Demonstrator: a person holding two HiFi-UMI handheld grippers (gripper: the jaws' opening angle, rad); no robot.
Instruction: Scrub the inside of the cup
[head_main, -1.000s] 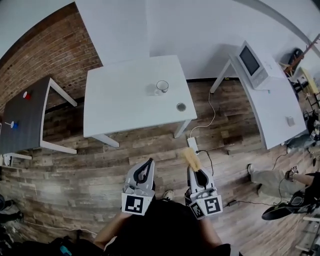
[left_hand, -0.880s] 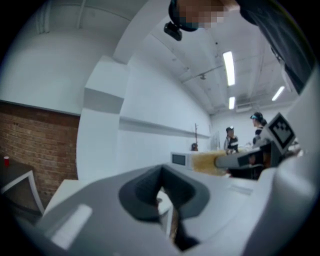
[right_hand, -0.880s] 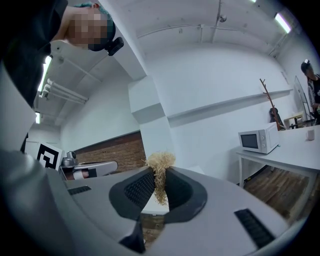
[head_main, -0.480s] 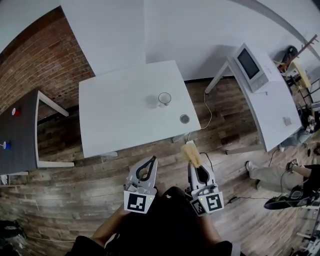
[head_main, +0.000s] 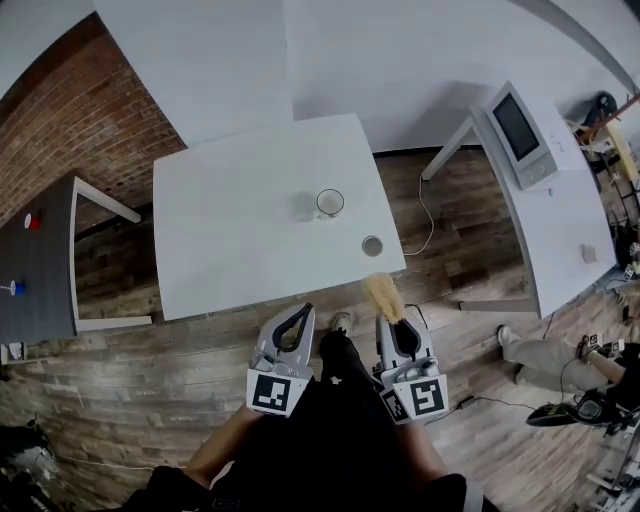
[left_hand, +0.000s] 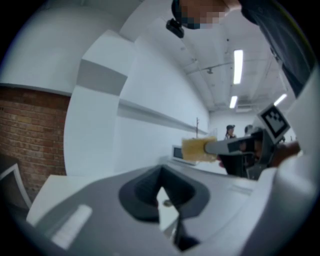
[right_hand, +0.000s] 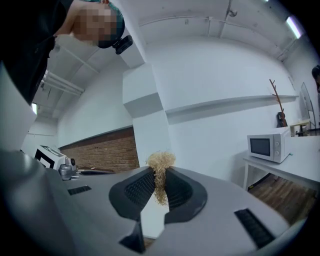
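A glass cup (head_main: 329, 203) stands upright near the middle of the white table (head_main: 220, 240), well ahead of both grippers. My right gripper (head_main: 396, 325) is shut on a straw-coloured scrubber (head_main: 382, 294), whose tuft sticks out past the jaw tips just short of the table's near edge. In the right gripper view the scrubber (right_hand: 160, 162) is pinched between the black pads. My left gripper (head_main: 297, 321) is shut with nothing in it, level with the right one, at the table's near edge. In the left gripper view the scrubber (left_hand: 199, 149) shows to the right.
A small round lid-like object (head_main: 372, 245) lies on the table near its right front corner. A second white table (head_main: 550, 210) with a microwave (head_main: 519, 125) stands to the right, a dark table (head_main: 35, 270) to the left. A person's legs (head_main: 545, 352) are on the floor at right.
Both grippers have moved forward from over the wooden floor to the near edge of the white table. The scrubber stays held in the right gripper.
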